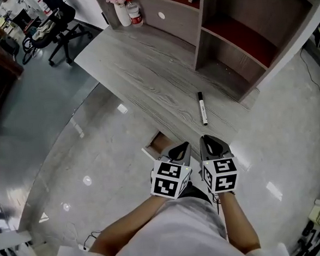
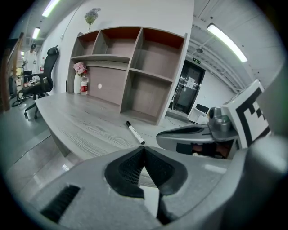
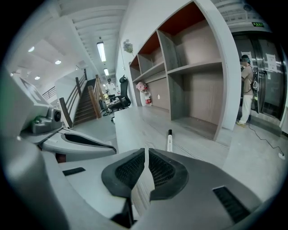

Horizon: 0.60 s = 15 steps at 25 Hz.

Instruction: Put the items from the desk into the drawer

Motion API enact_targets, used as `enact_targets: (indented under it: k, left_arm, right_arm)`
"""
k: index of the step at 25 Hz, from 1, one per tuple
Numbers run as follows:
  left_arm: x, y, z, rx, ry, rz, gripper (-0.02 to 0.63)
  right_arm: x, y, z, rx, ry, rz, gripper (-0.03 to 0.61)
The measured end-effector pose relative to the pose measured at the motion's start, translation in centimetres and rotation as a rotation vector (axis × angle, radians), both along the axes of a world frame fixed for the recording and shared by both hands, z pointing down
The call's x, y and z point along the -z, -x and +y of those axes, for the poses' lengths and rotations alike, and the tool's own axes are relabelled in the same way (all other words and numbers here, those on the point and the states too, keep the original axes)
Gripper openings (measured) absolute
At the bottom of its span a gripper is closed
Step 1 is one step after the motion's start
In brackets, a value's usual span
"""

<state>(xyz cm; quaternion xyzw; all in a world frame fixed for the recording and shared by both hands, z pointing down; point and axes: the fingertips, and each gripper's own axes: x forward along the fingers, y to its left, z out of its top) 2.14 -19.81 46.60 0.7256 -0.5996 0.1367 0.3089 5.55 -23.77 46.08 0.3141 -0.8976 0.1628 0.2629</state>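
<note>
Both claws sit low at the near edge of the tabletop (image 1: pixel 139 71). My left claw (image 1: pixel 179 149) is pressed together on nothing, and my right claw (image 1: pixel 211 143) is all but together, equally empty. The marker (image 1: pixel 203 108) lies alone just beyond the right claw, running near to far. I'd spread that claw, drop across the barrel mid-length and pinch square. What looks like the drawer (image 1: pixel 157 143) gapes beneath the left claw. The shelf unit (image 1: pixel 235 37), bottle (image 1: pixel 134 14) and vase (image 1: pixel 121 10) stand far off, not in my way.

Bare desk (image 1: pixel 140 77) surrounds the marker (image 1: pixel 203 108) on every side, with the shelf unit (image 1: pixel 220 55) standing near behind it.
</note>
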Motion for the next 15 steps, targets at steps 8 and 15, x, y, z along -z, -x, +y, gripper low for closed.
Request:
enact_targets:
  k: [8,15]
  left_arm:
    - [-1.2,0.6,-3.3,0.032,0.022,-0.024,0.005]
    - [-1.2,1.5,-4.8,0.03,0.004,-0.035,0.004]
  right_arm:
    - [-2.7,-0.1,-5.1,-0.01,0.001,0.07,0.005]
    - [-5.3,0.7,-7.1,-0.007,0.039,0.109,0.058]
